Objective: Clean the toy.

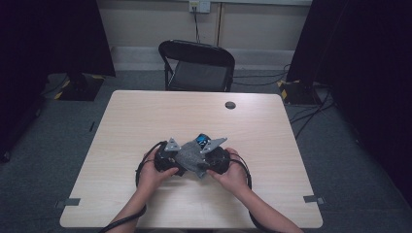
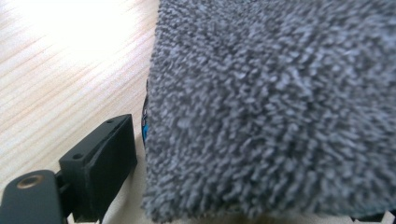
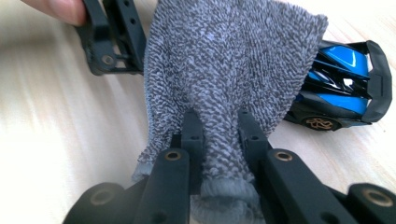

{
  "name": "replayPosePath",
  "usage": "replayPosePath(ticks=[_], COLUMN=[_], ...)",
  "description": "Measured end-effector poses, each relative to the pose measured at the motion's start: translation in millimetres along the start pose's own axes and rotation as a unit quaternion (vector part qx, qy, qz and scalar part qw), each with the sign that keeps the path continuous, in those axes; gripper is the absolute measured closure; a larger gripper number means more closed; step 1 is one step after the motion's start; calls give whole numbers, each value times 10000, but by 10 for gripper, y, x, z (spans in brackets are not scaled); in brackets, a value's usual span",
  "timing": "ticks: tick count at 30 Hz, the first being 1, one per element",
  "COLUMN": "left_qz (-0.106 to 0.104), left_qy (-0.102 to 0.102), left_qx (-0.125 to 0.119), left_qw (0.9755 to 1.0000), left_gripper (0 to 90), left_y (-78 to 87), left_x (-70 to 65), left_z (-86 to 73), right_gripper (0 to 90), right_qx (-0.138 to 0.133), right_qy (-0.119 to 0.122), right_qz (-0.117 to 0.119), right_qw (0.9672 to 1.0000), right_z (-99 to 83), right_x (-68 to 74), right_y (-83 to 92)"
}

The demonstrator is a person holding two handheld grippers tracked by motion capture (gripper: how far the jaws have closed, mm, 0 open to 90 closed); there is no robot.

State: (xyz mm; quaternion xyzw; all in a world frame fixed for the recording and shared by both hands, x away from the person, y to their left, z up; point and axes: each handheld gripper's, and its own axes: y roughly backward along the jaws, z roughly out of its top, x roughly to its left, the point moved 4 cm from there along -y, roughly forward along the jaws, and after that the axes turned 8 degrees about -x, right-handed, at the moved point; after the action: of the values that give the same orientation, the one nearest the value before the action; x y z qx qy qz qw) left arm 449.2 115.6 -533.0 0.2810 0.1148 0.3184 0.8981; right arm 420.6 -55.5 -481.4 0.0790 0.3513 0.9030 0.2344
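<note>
Two hands come in from the bottom of the high view, and each one holds a gripper over the near middle of the table. Between them is a grey cloth, fuzzy like a towel. From the right gripper view, the right gripper has its two black jaws pinched tight on a bunched fold of the cloth, and the rest of the cloth fans out past them. Just behind the cloth sits a small blue and black toy car on the wood (its back end pokes out, and the cloth covers its other end). The left gripper is on the other side of the cloth. In its own view one black jaw stands out to the side with bare table beside it, so the jaws look wide, but the cloth hides the other jaw and I cannot be sure they grip anything. Far off behind the table stands a black chair.
</note>
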Motion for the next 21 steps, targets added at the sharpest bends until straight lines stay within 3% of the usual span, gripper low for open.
replayPosePath(ticks=[9,21], left_qz=[2,3], left_qy=[-2,-42], left_qx=[1,29], left_qw=[10000,10000], left_gripper=[103,103], left_y=[0,4], left_x=[0,5], left_z=[0,0], right_gripper=[770,769], right_qx=[167,257], right_qy=[-18,-158], right_qz=[-203,-354], right_qw=[9997,9989], right_z=[29,3], right_x=[-37,-171], right_y=[-103,-78])
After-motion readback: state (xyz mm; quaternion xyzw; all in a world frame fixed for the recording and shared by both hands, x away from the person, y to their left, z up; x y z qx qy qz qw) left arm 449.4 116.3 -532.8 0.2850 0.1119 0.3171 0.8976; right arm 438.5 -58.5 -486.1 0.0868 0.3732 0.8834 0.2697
